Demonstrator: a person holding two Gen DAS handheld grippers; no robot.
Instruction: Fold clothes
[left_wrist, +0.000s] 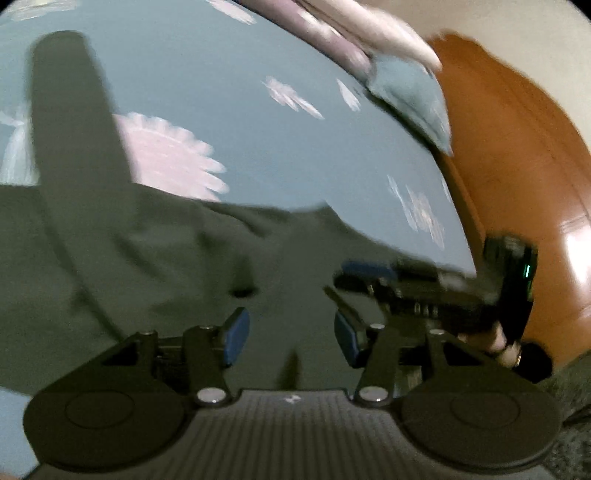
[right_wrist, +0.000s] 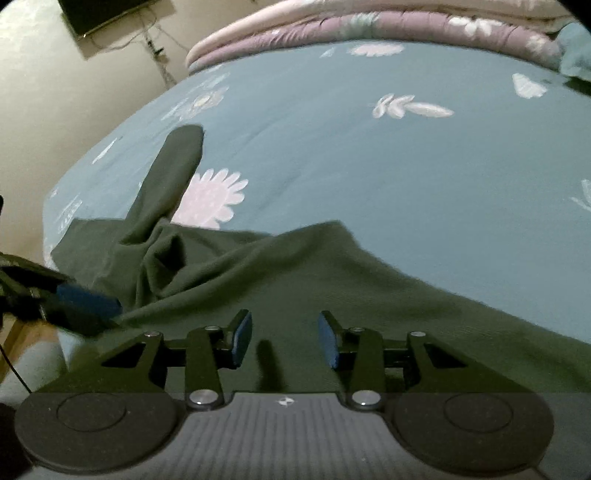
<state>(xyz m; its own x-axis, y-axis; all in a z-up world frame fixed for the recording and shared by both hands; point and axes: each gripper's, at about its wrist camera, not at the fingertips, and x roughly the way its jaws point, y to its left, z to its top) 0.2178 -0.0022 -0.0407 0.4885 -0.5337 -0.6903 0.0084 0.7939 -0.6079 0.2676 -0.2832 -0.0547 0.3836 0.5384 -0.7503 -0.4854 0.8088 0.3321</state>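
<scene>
Fingers of left gripper & right gripper both part-open, empty, above the dark green garment lying rumpled on the bed (sleeve splayed), so pinching bunched layers could skew the fold.

Garment: matt dark-green knit cloth. Bedsheet: smooth printed cotton-like cloth. Floor: glossy orange-brown wood look.

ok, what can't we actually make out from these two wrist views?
- Dark green garment: near part hidden under the right gripper body in the right wrist view; its type stays unclear.
- Left wrist view: motion blur smears the garment's folds and the pillow.
- Bedsheet: far side covered by the folded quilt.
- Left gripper: jaws apart, nothing between them; contact with cloth below unclear.
</scene>
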